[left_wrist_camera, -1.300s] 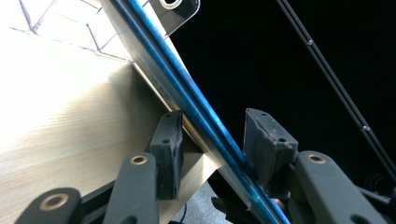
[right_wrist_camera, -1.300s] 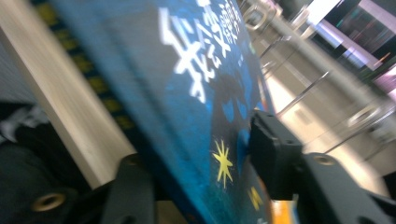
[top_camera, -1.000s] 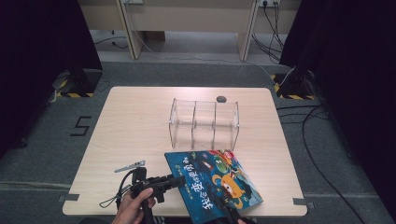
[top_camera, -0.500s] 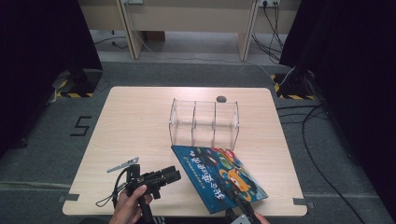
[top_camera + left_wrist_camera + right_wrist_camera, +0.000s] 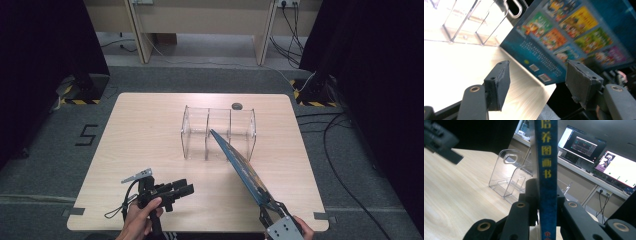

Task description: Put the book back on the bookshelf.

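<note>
Nearest the person, the right tool (image 5: 266, 207) is gripping the book (image 5: 240, 165) at its near corner, jaws clamped together on the spine, as the right gripper view shows with the blue spine (image 5: 546, 170) rising straight between them. A second ago the book was lying flat on the surface (image 5: 150, 130) with its cover up; now it is standing on edge, tilted and lifted off the wood, its far end reaching toward the clear rack (image 5: 218, 131). That probably means the book is being readied for sliding upright into one of the rack's slots.

The left tool (image 5: 181, 190) is hovering low over the near left part of the surface, jaws apart and holding nothing; they have just been closing a little. In the left gripper view the book's back cover (image 5: 574, 35) is showing beyond the open pads (image 5: 499, 82), well clear of them.

Farther off, the rack is standing empty, with a small dark disc (image 5: 236, 105) lying just behind it.
</note>
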Tool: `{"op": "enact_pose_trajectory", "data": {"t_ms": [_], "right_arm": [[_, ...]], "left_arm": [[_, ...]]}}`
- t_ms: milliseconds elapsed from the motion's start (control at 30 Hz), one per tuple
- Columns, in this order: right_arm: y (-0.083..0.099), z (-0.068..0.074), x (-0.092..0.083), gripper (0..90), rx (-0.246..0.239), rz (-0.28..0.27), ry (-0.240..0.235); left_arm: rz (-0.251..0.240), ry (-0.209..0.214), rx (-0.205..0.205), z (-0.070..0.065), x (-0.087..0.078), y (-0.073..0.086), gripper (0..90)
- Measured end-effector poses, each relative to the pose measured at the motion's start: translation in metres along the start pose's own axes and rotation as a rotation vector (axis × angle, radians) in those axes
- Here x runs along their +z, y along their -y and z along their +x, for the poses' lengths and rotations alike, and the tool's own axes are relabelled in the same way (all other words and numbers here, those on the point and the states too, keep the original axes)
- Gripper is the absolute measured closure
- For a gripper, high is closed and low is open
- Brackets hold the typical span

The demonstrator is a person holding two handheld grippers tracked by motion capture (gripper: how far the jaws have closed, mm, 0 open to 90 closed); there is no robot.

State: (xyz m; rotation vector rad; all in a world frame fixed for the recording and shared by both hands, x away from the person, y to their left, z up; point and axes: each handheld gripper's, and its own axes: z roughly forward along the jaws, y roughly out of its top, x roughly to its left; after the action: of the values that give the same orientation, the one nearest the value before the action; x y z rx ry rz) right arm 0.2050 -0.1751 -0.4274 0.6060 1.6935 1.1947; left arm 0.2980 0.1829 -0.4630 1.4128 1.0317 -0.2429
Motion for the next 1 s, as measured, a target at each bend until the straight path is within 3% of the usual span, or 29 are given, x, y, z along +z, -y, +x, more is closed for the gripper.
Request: {"op": "enact_pose_trajectory", "data": {"t_ms": [200,367,767,1000], "right_arm": [[0.002,-0.008,-0.001,81.9,0.036,-0.003,0.003],[0.005,-0.020,-0.002,81.9,0.123,-0.005,0.014],[0.011,-0.032,-0.004,81.5,0.223,-0.016,0.034],[0.013,-0.035,-0.004,80.6,0.253,-0.022,0.036]], "left_arm": [[0.034,-0.056,0.017,0.010,0.001,0.002,36.7],[0.054,-0.082,0.010,0.019,0.000,0.003,37.4],[0.083,-0.080,0.009,0.021,0.003,0.006,37.5],[0.086,-0.081,0.009,0.022,0.003,0.006,37.6]]}}
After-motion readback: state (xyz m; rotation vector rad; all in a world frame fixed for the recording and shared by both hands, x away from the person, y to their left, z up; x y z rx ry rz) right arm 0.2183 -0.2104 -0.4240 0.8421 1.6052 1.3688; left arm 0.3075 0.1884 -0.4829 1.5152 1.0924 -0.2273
